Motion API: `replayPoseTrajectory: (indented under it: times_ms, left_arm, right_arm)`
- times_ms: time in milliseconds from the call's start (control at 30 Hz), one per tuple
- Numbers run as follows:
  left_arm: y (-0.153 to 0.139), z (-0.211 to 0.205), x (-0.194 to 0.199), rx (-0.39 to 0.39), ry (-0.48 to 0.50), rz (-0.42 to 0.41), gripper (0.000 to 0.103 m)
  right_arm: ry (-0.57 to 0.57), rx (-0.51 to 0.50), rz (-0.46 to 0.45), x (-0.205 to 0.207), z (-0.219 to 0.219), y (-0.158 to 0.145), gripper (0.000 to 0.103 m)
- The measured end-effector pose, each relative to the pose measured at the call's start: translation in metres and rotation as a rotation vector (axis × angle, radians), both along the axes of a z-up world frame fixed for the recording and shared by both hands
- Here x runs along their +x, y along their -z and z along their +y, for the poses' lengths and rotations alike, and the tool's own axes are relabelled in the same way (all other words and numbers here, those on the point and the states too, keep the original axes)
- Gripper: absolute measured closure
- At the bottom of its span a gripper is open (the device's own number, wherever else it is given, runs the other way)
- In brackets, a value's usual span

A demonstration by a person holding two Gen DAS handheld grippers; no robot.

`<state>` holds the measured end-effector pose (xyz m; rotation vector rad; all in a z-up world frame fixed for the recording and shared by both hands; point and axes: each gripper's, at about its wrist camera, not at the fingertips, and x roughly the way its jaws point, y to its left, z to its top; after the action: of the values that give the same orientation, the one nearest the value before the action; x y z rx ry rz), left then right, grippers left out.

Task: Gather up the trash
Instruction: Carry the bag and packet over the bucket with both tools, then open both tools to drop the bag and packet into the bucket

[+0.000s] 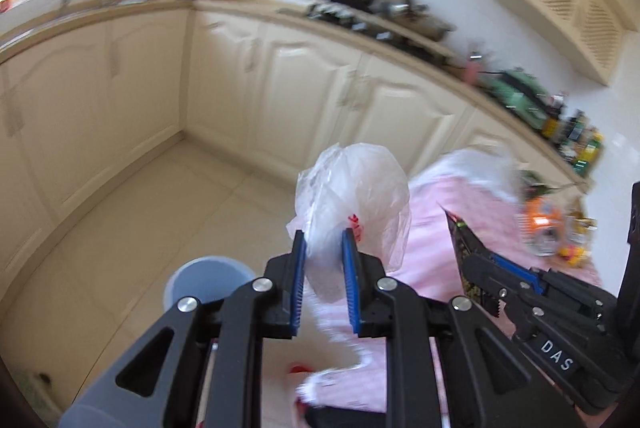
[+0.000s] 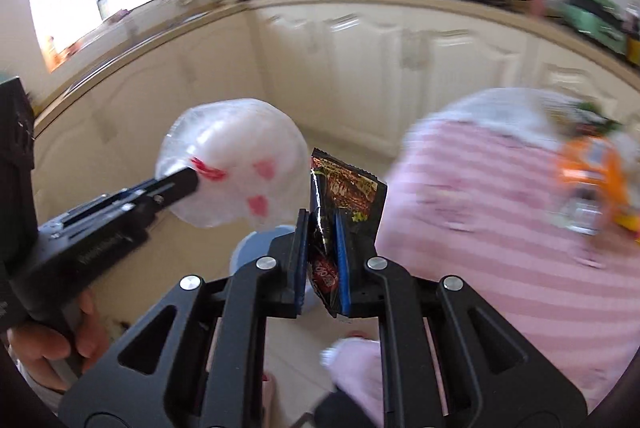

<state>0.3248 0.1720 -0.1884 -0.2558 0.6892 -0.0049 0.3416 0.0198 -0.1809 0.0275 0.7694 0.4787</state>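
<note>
The left gripper (image 1: 324, 248) has its jaws pinching a crumpled clear bag (image 1: 352, 195), which billows out past the tips. Beside it, the right gripper (image 2: 323, 232) has its jaws pressed on a black snack wrapper (image 2: 344, 195) that stands up between them, its lower end hanging out beneath.

Below and just beyond both sets of jaws sits a pale blue bin (image 1: 208, 278) on the floor, mostly hidden by the grippers. To the right of the jaws lies a bench under a pink striped cloth (image 2: 500, 207), with an orange-labelled bottle (image 2: 588, 179) further along it.

Both views are smeared. The likely trouble: the bag is light and puffy, so if let go off-centre it could drift past the bin's rim. The wrapper is held by a thin fold and could slip free before it is over the bin.
</note>
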Motion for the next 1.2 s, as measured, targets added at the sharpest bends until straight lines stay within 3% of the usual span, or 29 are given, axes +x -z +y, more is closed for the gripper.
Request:
replayPoseTrajectory:
  times_ms: [167, 300, 600, 700, 867, 1200]
  left_arm:
    - [0.054, 0.069, 0.017, -0.011, -0.124, 0.127, 0.086]
    - [0.112, 0.107, 0.048, -0.020, -0.175, 0.249, 0.086]
    - [0.226, 0.144, 0.122, -0.045, -0.215, 0.448, 0.085]
    - [0.245, 0.150, 0.134, -0.083, -0.215, 0.452, 0.079]
    - [0.258, 0.154, 0.140, -0.095, -0.218, 0.442, 0.060]
    - [0.271, 0.175, 0.126, -0.114, -0.269, 0.484, 0.051]
  right_arm:
    - [-0.118, 0.025, 0.162, 0.046, 0.075, 0.069, 0.090]
    - [-0.141, -0.004, 0.264, 0.081, 0.116, 0.128, 0.090]
    - [-0.116, -0.035, 0.391, 0.132, 0.146, 0.215, 0.090]
    - [-0.102, -0.043, 0.422, 0.143, 0.149, 0.239, 0.090]
    - [-0.087, -0.042, 0.447, 0.152, 0.156, 0.258, 0.090]
    - [-0.111, -0.057, 0.466, 0.150, 0.179, 0.269, 0.090]
